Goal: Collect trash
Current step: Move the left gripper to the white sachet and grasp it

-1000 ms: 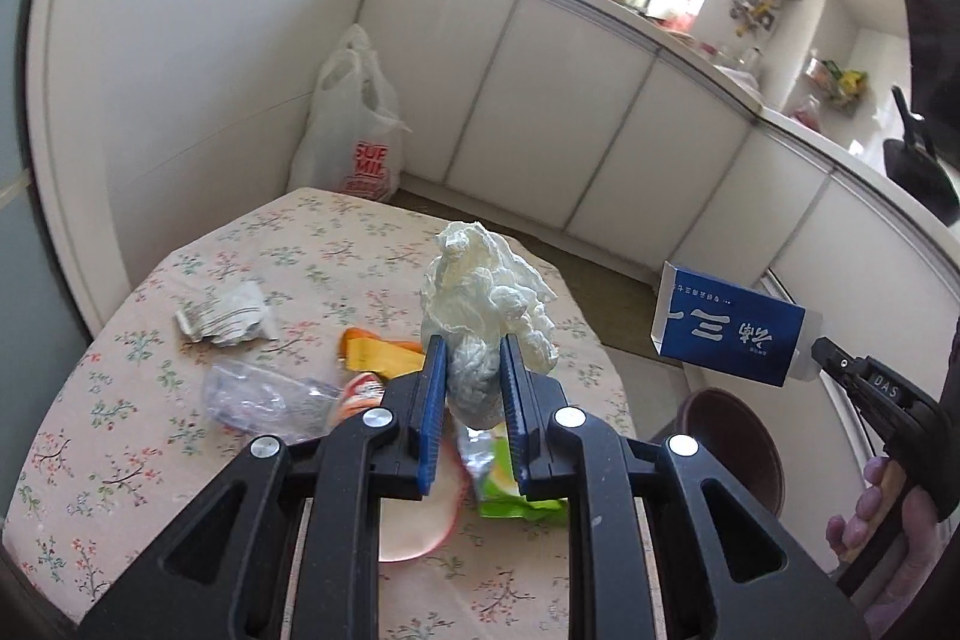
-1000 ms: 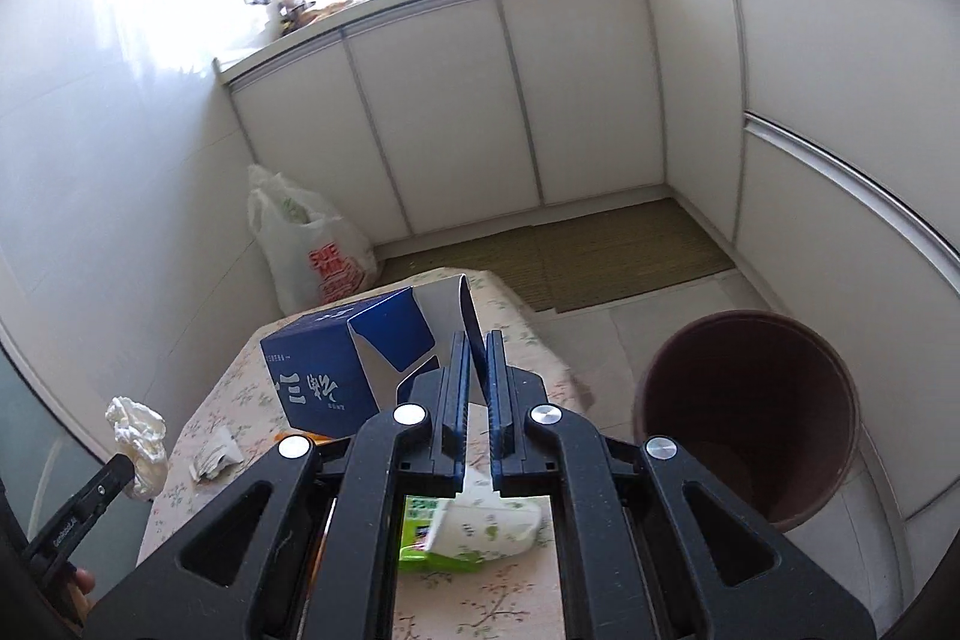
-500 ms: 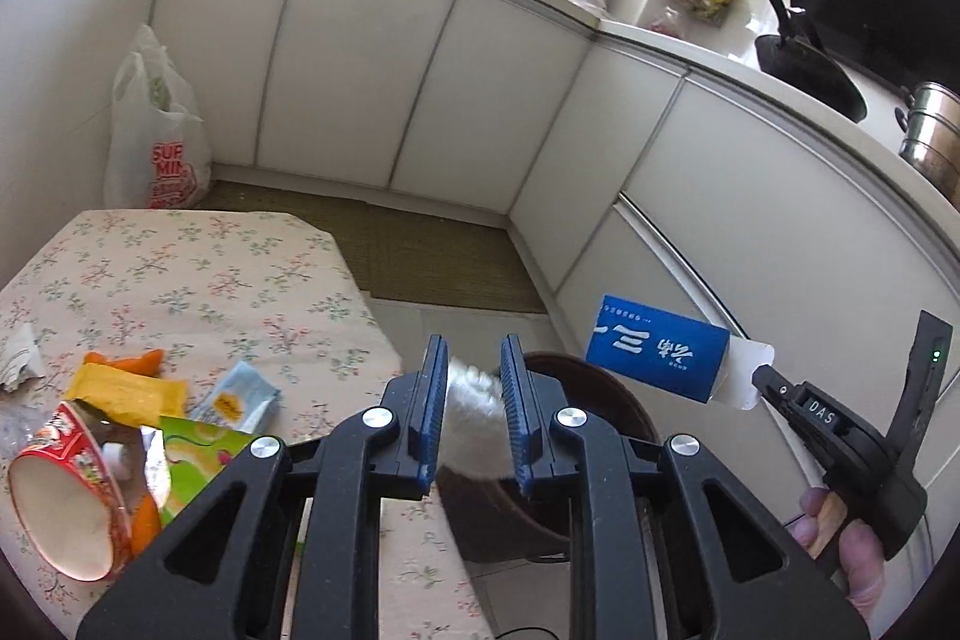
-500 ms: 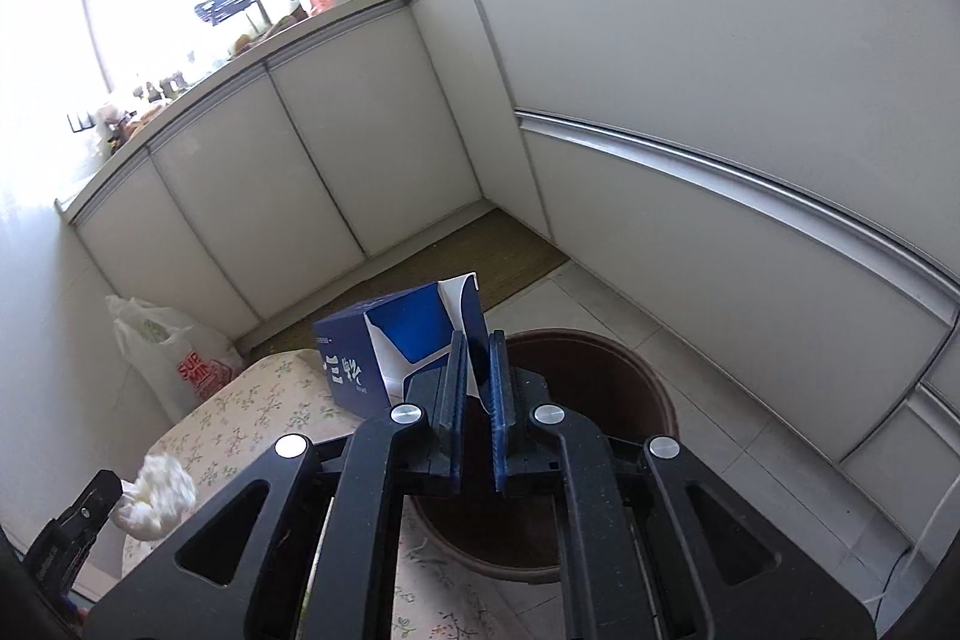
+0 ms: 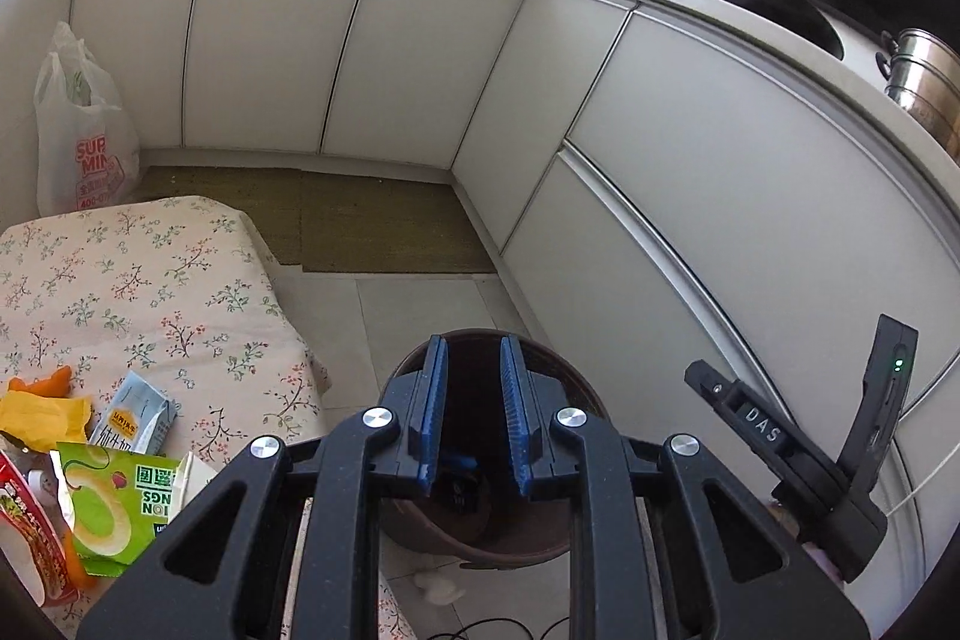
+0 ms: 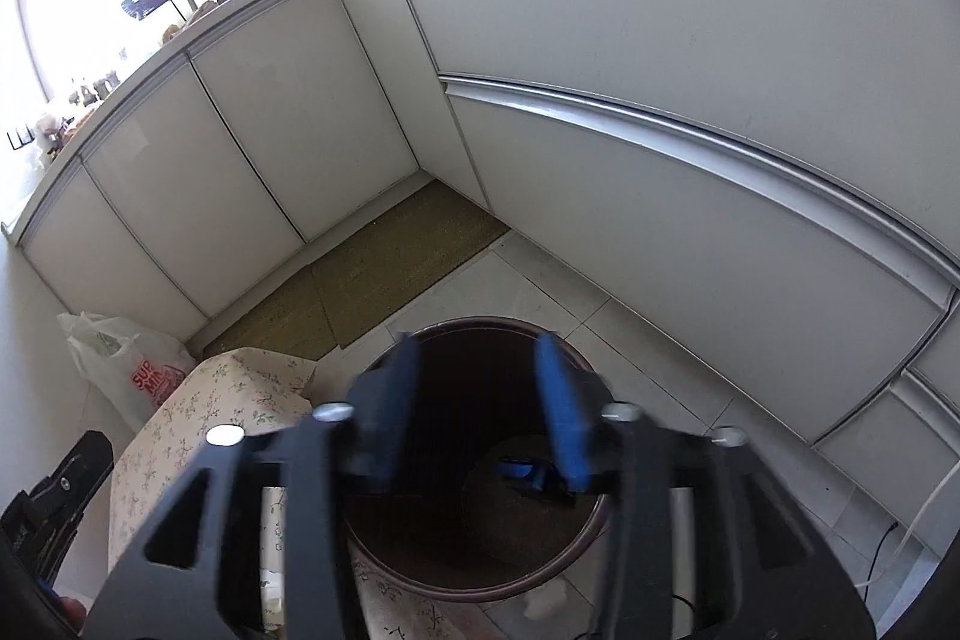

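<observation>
Both grippers hover over the round brown bin [image 5: 540, 538] on the floor beside the table. In the left wrist view my left gripper [image 5: 471, 400] shows a narrow gap between its blue pads, with only the bin's dark inside behind it. My right gripper [image 6: 480, 388] is blurred and its jaws are opening, with nothing between them. The blue carton [image 6: 522, 469] lies down inside the bin [image 6: 576, 550]. From the left wrist view the right gripper [image 5: 792, 358] appears at the right edge, spread wide. A white crumpled wad [image 5: 438, 589] lies on the floor at the bin's near side.
The floral-clothed table [image 5: 150, 280] at the left holds a green snack bag [image 5: 114, 508], a small milk carton [image 5: 135, 418], a yellow wrapper [image 5: 36, 418] and a red paper cup [image 5: 24, 538]. A white shopping bag [image 5: 78, 142] stands by the white cabinets [image 5: 690, 196].
Both grippers swung from the table to over the bin. The right jaws spread and the blue carton dropped into the bin. The white tissue wad is gone from between the left pads.
</observation>
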`<state>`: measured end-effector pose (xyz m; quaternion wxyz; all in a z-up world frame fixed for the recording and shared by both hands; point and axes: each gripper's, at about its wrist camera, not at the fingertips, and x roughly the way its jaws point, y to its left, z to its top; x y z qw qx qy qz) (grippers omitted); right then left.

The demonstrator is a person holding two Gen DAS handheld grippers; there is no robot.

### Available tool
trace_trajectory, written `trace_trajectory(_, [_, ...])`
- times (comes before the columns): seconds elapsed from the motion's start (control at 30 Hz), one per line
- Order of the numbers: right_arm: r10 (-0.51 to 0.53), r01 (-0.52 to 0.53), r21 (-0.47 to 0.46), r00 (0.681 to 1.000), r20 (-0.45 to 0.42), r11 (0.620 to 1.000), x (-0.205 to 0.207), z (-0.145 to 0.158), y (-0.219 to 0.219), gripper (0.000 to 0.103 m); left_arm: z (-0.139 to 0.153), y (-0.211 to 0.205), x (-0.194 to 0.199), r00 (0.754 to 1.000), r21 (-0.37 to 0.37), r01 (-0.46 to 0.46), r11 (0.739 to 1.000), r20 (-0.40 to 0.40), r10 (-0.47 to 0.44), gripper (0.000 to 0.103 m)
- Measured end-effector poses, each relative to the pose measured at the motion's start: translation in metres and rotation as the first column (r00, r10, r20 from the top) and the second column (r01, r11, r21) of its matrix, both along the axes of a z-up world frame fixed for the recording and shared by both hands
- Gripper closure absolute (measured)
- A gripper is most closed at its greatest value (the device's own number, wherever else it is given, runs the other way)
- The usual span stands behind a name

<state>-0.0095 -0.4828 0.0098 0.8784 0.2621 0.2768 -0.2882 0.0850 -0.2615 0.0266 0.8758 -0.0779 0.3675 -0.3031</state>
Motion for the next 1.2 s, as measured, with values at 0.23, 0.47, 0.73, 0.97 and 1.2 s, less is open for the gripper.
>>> trace_trajectory(0.23, [-0.028, 0.028, 0.003, 1.0, 0.006, 1.0, -0.01, 0.004, -0.003, 0.009, -0.011, 0.019, -0.009, 0.999, 0.012, -0.012, 1.0, -0.037, 0.013, 0.059])
trace_trajectory(0.47, [0.019, -0.019, 0.034, 1.0, -0.01, 0.999, 0.006, 0.003, 0.016, 0.007, -0.011, 0.057, -0.022, 0.996, 0.066, -0.091, 0.994, -0.021, 0.092, 0.024])
trace_trajectory(0.73, [0.145, -0.144, 0.024, 0.987, -0.064, 0.989, 0.049, 0.002, 0.073, 0.007, -0.001, 0.119, -0.019, 0.982, 0.138, -0.184, 0.973, -0.015, 0.188, 0.014])
trace_trajectory(0.97, [0.249, -0.246, 0.043, 0.964, -0.096, 0.968, 0.081, -0.004, 0.13, 0.007, 0.005, 0.187, -0.006, 0.957, 0.132, -0.28, 0.951, -0.041, 0.287, 0.012])
trace_trajectory(1.2, [0.384, -0.387, 0.015, 0.909, -0.163, 0.922, 0.105, -0.017, 0.198, 0.007, -0.001, 0.253, 0.013, 0.917, 0.133, -0.385, 0.913, -0.061, 0.395, 0.012])
